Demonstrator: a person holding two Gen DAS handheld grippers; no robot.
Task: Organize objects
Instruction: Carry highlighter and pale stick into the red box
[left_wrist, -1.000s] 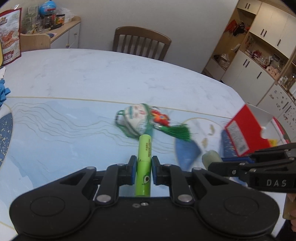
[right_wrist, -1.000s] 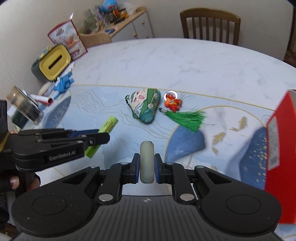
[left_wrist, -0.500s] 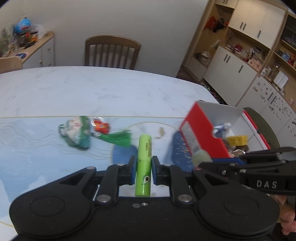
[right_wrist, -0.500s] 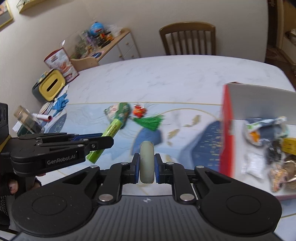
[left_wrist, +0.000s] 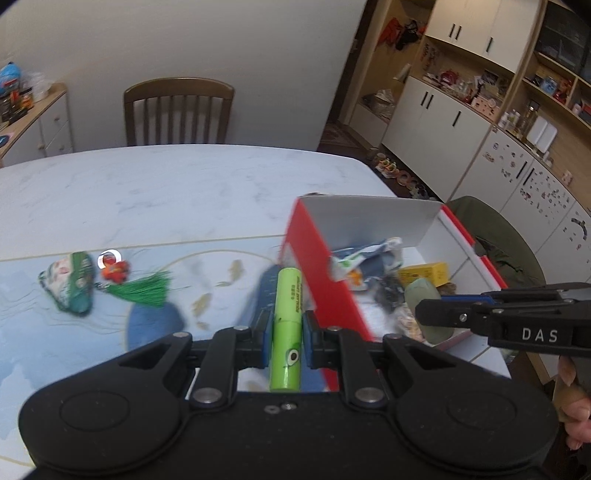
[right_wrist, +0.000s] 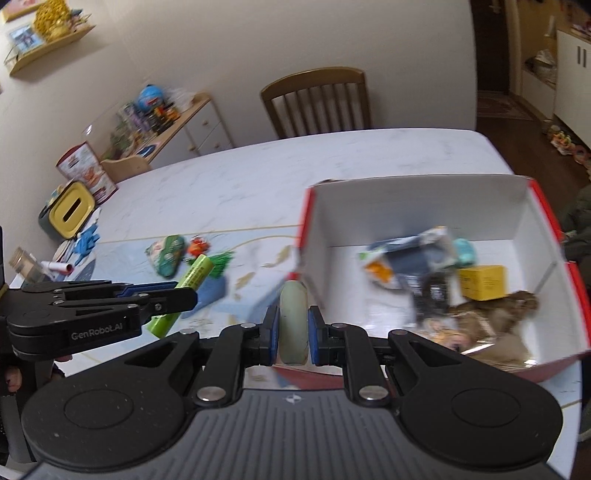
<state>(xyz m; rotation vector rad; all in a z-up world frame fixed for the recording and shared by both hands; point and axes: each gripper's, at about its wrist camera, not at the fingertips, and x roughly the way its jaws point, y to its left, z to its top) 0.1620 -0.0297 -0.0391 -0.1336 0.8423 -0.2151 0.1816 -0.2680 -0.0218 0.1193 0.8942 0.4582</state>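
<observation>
While left gripper (left_wrist: 284, 326) clamps one green tube (left_wrist: 287, 325), right gripper (right_wrist: 291, 330) clamps one pale roll (right_wrist: 292, 321).

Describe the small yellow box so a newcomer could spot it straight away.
Find the open red cardboard box with white inside walls on the marble table. The small yellow box lies in it by the right wall, the only plain, square-edged yellow thing among crumpled wrappers.

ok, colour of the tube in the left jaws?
Lime green tube with small dark print and an eye-like mark near its base; clearest in the left wrist view.
</observation>
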